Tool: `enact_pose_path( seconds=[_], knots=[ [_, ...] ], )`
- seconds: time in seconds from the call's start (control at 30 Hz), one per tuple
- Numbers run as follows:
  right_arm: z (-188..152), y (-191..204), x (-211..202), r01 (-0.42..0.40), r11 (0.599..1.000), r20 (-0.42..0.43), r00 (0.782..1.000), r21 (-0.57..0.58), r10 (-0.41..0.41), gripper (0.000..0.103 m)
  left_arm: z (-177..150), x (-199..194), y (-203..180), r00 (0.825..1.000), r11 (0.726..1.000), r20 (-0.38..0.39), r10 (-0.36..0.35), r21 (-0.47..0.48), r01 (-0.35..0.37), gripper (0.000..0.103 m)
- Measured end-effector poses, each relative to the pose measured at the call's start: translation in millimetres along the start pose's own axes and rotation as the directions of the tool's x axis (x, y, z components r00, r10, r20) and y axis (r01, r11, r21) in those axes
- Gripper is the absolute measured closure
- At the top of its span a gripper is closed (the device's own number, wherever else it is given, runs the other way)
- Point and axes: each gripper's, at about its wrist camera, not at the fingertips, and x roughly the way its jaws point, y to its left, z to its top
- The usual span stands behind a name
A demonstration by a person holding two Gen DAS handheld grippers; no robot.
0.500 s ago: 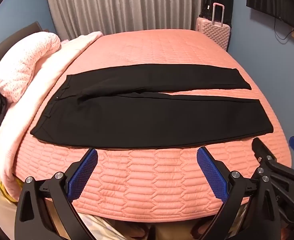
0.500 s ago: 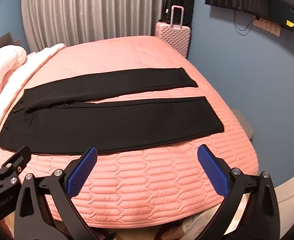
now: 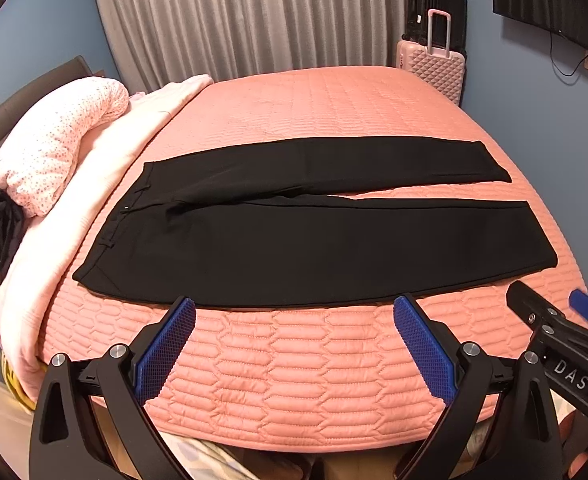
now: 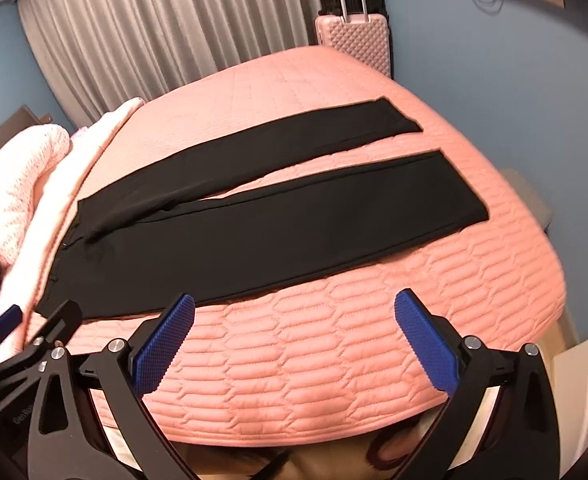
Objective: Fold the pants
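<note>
we've got the black pants (image 3: 314,240) spread flat on the pink bed (image 3: 314,368), waistband left. left gripper (image 3: 294,344) and right gripper (image 4: 294,340) both hang released, empty, at the near edge.

Left gripper (image 3: 294,344) and right gripper (image 4: 294,340): matte black angular frames, silver round screws at the joints, textured blue finger pads (image 3: 166,352), white lettering "DAS" on one.

Bedroom: bed (image 3: 334,380), curtains (image 3: 254,16), suitcase (image 3: 434,64)
</note>
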Motion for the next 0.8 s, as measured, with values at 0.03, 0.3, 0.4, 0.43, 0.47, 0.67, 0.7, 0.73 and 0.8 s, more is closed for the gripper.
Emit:
enact_pose_path(
  seconds=[0.03, 0.3, 0.4, 0.43, 0.47, 0.67, 0.7, 0.73, 0.8],
  knots=[
    [0.8, 3.9, -4.3, 0.035, 0.999, 0.033, 0.999, -0.037, -0.034, 0.005, -0.1, 0.0, 0.2, 1.000, 1.000, 0.003, 0.006, 0.000, -0.006, 0.005],
    [7.2, 15.5, -12.4, 0.119, 0.986, 0.075, 0.991, -0.119, -0.110, 0.005, -0.5, 6.4, 4.7, 0.999, 0.999, -0.027, -0.034, -0.023, 0.033, 0.007],
    [7.4, 16.9, -13.9, 0.086, 0.989, 0.077, 0.994, -0.119, -0.077, 0.005, -0.8, 4.4, 3.9, 1.000, 1.000, -0.015, -0.027, -0.017, 0.027, 0.006],
    [7.3, 17.1, -12.6, 0.068, 0.991, 0.068, 0.996, -0.117, -0.061, 0.005, -0.8, 4.1, 4.2, 1.000, 1.000, -0.014, -0.023, -0.019, 0.022, 0.006],
    [7.3, 16.8, -11.2, 0.046, 0.993, 0.059, 0.997, -0.109, -0.040, 0.005, -0.7, 3.8, 4.9, 1.000, 0.999, -0.008, -0.023, -0.023, 0.023, 0.006],
    [7.9, 12.5, -2.4, -0.034, 0.998, 0.006, 0.999, -0.046, 0.034, 0.005, -1.5, 0.3, 9.7, 0.999, 0.999, 0.051, -0.014, -0.036, 0.016, 0.005],
    [9.2, 10.3, 0.2, -0.050, 0.998, -0.015, 0.999, -0.031, 0.050, 0.005, -1.5, -0.4, 10.8, 0.998, 0.999, 0.061, -0.008, -0.041, 0.011, 0.005],
    [9.6, 8.9, 2.7, -0.073, 0.997, -0.037, 0.997, -0.017, 0.073, 0.005, -1.9, -1.5, 12.4, 0.997, 0.999, 0.077, 0.009, -0.054, -0.005, 0.005],
    [9.4, 9.8, 3.1, -0.061, 0.998, -0.042, 0.997, -0.020, 0.060, 0.005, -1.4, -1.9, 15.6, 0.996, 0.998, 0.087, 0.005, -0.071, 0.001, 0.005]
  ],
)
